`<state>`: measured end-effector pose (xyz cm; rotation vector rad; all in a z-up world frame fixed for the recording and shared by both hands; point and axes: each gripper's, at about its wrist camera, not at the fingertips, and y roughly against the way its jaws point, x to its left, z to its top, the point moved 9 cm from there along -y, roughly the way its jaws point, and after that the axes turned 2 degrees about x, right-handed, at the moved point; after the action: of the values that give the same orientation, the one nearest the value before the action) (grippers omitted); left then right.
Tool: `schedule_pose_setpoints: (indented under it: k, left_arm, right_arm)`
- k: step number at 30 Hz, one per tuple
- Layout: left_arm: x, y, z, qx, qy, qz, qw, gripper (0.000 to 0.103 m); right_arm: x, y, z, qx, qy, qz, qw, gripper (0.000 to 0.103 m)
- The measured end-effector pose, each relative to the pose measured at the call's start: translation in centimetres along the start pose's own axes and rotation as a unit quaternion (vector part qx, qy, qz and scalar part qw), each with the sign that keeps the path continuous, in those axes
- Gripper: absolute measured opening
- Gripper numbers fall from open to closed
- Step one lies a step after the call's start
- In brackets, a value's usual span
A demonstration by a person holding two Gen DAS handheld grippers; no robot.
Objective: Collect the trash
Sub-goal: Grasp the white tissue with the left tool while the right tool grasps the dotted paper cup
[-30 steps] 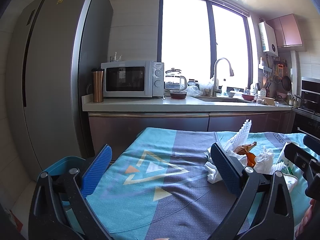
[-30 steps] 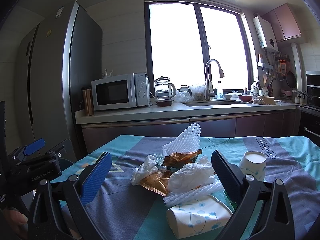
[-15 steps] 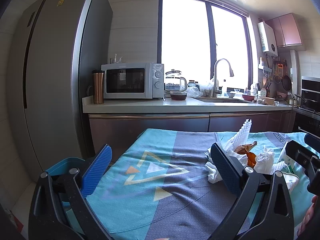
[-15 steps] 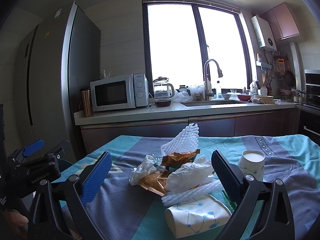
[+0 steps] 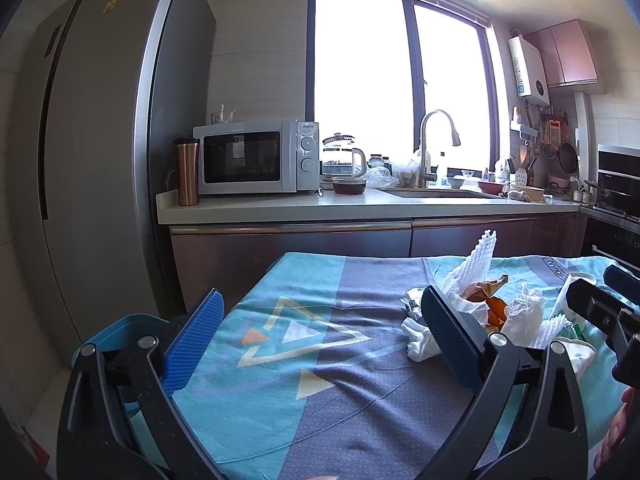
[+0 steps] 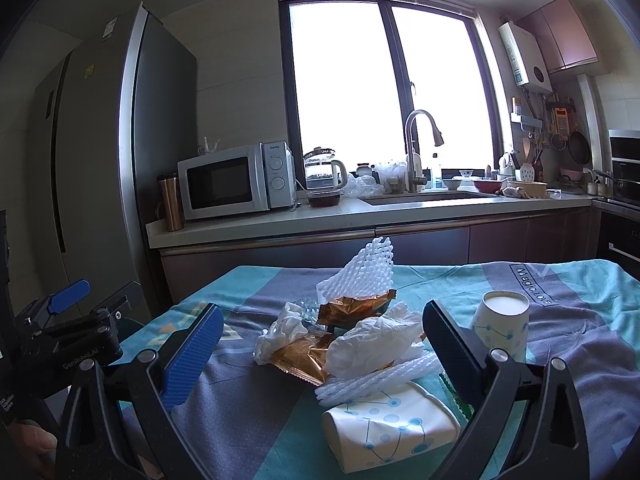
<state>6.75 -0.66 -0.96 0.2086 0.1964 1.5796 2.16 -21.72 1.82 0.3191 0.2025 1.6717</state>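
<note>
Change: almost nothing had moved since the earlier frame; both views had only drifted slightly, and the trash lay as before.
Left gripper (image 5: 318, 336): jaws wide apart, empty, over bare tablecloth (image 5: 280, 392) left of the pile.
Right gripper (image 6: 322, 346): jaws wide apart, empty, framing the pile without touching it.
Tipped cup (image 6: 390, 426): on its side, nearest edge of the pile.
Pile (image 6: 352, 344): tissues, brown wrappers, white foam netting heaped mid-table.
Upright cup (image 6: 502, 326): just right of the pile.
Bin (image 5: 120, 330): blue, left of the table, well apart from the pile.
</note>
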Motion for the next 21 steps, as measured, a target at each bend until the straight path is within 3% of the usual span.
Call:
schedule_pose_setpoints:
  k: [14, 21]
  left_arm:
    - [-1.2, -1.6, -1.3, 0.032, -0.009, -0.017, 0.9993, 0.097]
    - [-4.3, -3.9, -3.8, 0.107, -0.016, -0.091, 0.99, 0.097]
  right_arm:
    - [-2.2, -0.6, -1.9, 0.045, -0.012, 0.002, 0.999, 0.096]
    - [-5.3, -1.1, -4.2, 0.092, -0.033, -0.008, 0.995, 0.096]
